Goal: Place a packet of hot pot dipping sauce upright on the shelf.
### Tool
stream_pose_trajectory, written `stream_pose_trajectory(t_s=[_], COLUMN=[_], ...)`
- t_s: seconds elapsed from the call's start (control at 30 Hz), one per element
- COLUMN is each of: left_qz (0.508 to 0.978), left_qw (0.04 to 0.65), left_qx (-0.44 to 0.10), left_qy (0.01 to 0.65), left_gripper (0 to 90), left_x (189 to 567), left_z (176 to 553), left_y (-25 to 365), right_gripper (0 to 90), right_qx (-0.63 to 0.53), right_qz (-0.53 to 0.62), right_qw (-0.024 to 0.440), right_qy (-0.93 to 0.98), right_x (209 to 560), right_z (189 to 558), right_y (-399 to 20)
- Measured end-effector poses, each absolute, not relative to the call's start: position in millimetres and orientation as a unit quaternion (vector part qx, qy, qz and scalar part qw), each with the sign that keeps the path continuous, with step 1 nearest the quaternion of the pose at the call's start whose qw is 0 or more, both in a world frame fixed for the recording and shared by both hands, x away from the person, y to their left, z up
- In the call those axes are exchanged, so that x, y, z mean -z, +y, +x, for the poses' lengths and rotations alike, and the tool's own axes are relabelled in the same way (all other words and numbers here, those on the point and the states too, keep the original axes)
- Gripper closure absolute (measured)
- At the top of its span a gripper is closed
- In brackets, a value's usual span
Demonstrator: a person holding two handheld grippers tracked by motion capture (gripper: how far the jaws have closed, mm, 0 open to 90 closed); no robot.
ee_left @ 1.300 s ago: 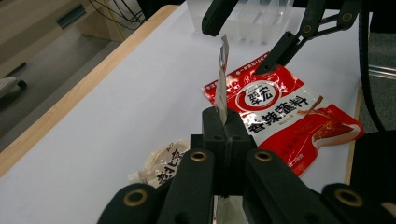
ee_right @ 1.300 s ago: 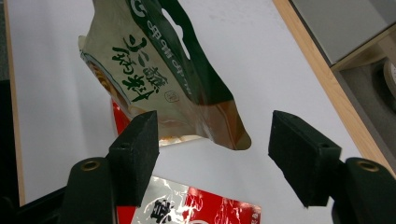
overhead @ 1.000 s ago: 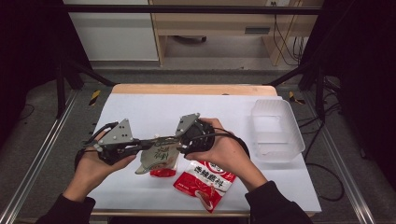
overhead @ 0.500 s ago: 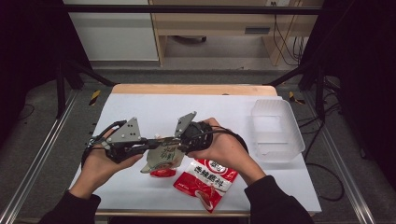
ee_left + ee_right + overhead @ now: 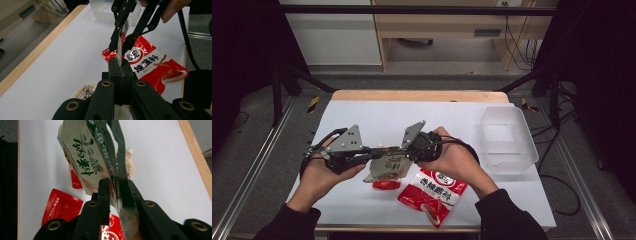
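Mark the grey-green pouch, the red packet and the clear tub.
Grey-green pouch [image 5: 388, 165], high view, its printed face between the two grippers.
Red packet [image 5: 434, 192], high view, middle of its front.
Clear tub [image 5: 532, 156], high view, its right rim.

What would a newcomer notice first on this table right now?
The pale snack pouch held up off the table near its front middle, pinched between the left tool and the right tool, whose jaws have just been closing on it. Next, the bright red packet lying flat beside it, and the clear tub at the right edge.
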State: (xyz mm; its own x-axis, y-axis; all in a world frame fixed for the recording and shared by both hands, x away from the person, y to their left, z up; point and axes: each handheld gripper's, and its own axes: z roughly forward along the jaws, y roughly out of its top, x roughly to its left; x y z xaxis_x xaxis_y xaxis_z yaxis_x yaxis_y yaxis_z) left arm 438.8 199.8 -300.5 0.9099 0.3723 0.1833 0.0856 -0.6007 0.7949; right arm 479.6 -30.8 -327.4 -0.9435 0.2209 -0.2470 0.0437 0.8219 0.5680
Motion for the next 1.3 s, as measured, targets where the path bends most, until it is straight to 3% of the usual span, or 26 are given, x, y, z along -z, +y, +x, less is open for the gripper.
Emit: stream_pose_trajectory(t_s=[0.27, 0.63, 0.67, 0.7, 0.83, 0.9, 1.03, 1.3], left_qz=[0.879, 0.875, 0.873, 0.871, 0.864, 0.857, 0.845, 0.846], left_qw=[0.427, 0.436, 0.440, 0.443, 0.453, 0.458, 0.467, 0.451], left_qx=[-0.167, -0.152, -0.150, -0.149, -0.153, -0.168, -0.177, -0.189], left_qy=[0.133, 0.143, 0.146, 0.150, 0.155, 0.168, 0.192, 0.213], left_gripper=[90.0, 89.3, 86.8, 71.7, 61.1, 44.8, 31.5, 20.0], left_x=[301.4, 304.1, 304.9, 305.8, 310.0, 312.8, 318.4, 345.2], left_z=[440.1, 444.8, 445.8, 446.8, 447.4, 447.3, 448.3, 444.7], left_y=[200.4, 200.6, 199.9, 199.1, 198.3, 199.7, 202.7, 213.0], right_gripper=[89.3, 90.0, 90.0, 90.0, 90.0, 90.0, 90.0, 90.0], right_qx=[-0.293, -0.285, -0.283, -0.277, -0.269, -0.262, -0.254, -0.221], right_qz=[0.068, 0.074, 0.077, 0.078, 0.083, 0.088, 0.100, 0.125], right_qw=[0.148, 0.166, 0.170, 0.180, 0.190, 0.206, 0.217, 0.231], right_qy=[0.942, 0.941, 0.941, 0.941, 0.940, 0.939, 0.937, 0.939], right_x=[329.9, 326.5, 325.5, 322.3, 314.9, 305.0, 294.2, 282.4], right_z=[478.6, 478.5, 478.7, 480.8, 483.6, 487.2, 490.2, 496.4], right_y=[-30.3, -31.5, -32.2, -35.6, -43.7, -55.5, -70.3, -102.7])
